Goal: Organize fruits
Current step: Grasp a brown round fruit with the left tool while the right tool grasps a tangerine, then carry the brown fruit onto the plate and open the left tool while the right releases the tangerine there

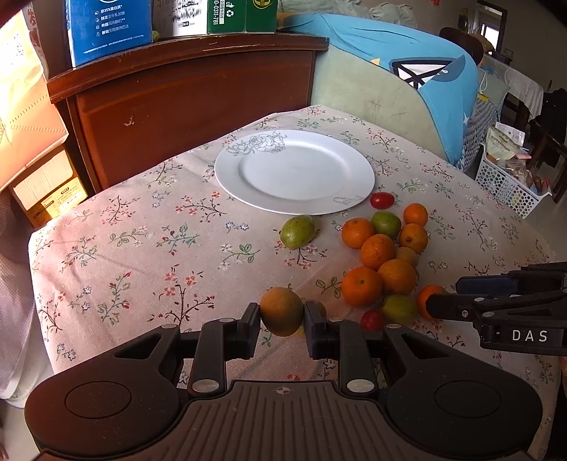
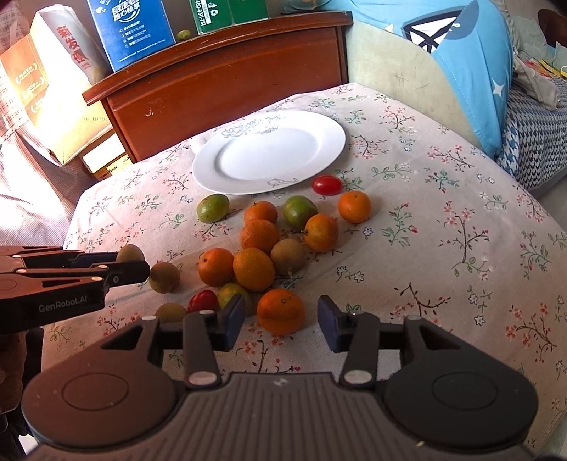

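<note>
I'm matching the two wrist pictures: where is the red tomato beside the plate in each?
Left wrist: tomato right of centre, at the plate's lower right rim.
Right wrist: tomato above centre, at the plate's lower right rim.
Shared landmark: the plate.

A wooden cabinet (image 1: 184,95) is standing at the far side, with a blue carton (image 1: 106,28) and green carton (image 1: 241,14) sitting on top; a white basket (image 1: 506,184) is sitting far right.

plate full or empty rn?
Empty. The white plate has a bare surface in both views; all the fruit, like the nearest orange, lies on the tablecloth.
</note>
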Demonstrator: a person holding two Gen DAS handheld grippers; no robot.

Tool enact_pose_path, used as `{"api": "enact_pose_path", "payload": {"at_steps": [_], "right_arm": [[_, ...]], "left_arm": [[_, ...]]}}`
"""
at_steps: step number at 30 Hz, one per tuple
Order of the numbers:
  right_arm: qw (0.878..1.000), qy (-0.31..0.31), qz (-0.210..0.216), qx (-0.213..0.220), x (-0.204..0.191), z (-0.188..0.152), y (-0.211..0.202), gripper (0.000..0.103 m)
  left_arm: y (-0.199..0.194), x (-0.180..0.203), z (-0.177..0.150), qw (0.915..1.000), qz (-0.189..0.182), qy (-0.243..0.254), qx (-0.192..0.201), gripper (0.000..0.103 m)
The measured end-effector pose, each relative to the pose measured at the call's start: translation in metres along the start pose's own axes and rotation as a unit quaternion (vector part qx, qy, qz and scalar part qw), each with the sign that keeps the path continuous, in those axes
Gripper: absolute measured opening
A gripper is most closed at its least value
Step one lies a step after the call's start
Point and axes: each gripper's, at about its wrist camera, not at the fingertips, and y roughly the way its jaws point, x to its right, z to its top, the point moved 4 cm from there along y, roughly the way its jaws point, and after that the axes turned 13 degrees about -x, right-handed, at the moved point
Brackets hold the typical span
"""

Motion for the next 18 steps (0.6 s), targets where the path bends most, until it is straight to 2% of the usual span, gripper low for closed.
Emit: {"api": "enact_pose_path", "payload": {"at_steps": [2, 5, 8, 15, 18], "right_arm": [[1.0, -0.009, -0.011, -0.004, -0.002, 0.0, 0.004, 0.046], [1.0, -0.008, -0.005, -0.018, -0.002, 0.0, 0.013, 0.045], [1.0, -0.012, -0.008, -0.024, -0.001, 0.0, 0.018, 0.032], [1.0, -0.013, -0.014, -0.022, -0.002, 0.001, 0.013, 0.032], [1.0, -0.014, -0.008, -0.006, -0.003, 0.009, 0.003, 0.032]], "left_arm": [[0.001, -0.001, 0.0, 1.0, 0.001, -0.001, -0.001, 0.024], [0.001, -0.002, 0.0, 1.0, -0.002, -0.005, -0.003, 0.024], [0.002, -0.003, 0.0, 0.9999, -0.005, -0.008, -0.004, 0.024], [-0.003, -0.001, 0.008, 1.0, -0.005, -0.006, 0.001, 0.024], [-0.007, 0.0, 0.019, 0.9997, -0.02, -0.01, 0.007, 0.024]]}}
